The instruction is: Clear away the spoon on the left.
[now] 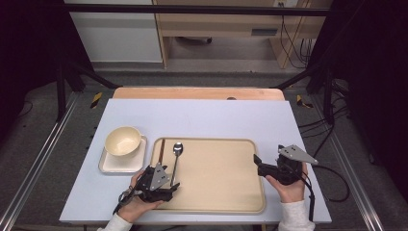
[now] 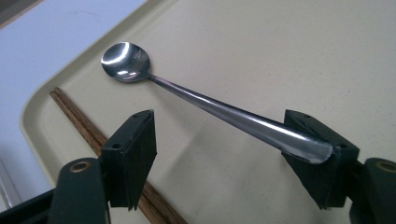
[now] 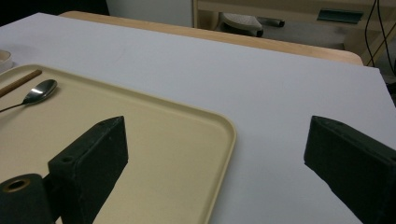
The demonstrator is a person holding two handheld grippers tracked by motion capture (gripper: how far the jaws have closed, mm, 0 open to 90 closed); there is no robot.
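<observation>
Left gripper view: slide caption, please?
Open left gripper fingers straddle a steel spoon beside wooden chopsticks on the beige tray.

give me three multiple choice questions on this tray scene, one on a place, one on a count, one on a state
1. Where does the shiny metal spoon lie?
A. in the bowl
B. on the beige plastic tray
C. on the bare white tabletop

2. How many bowls stand on the table?
A. one
B. two
C. three

3. How do the jaws of the left claw stand?
A. wide apart
C. clamped on the chopsticks
B. pressed flat together

Answers:
1 B, the spoon rests on the tray's left part, beside the brown wooden chopsticks.
2 A, a single cream round bowl sits on the white square plate.
3 A, the left claw view shows a broad gap between the jaws, with the spoon's handle end against only one of them.
</observation>
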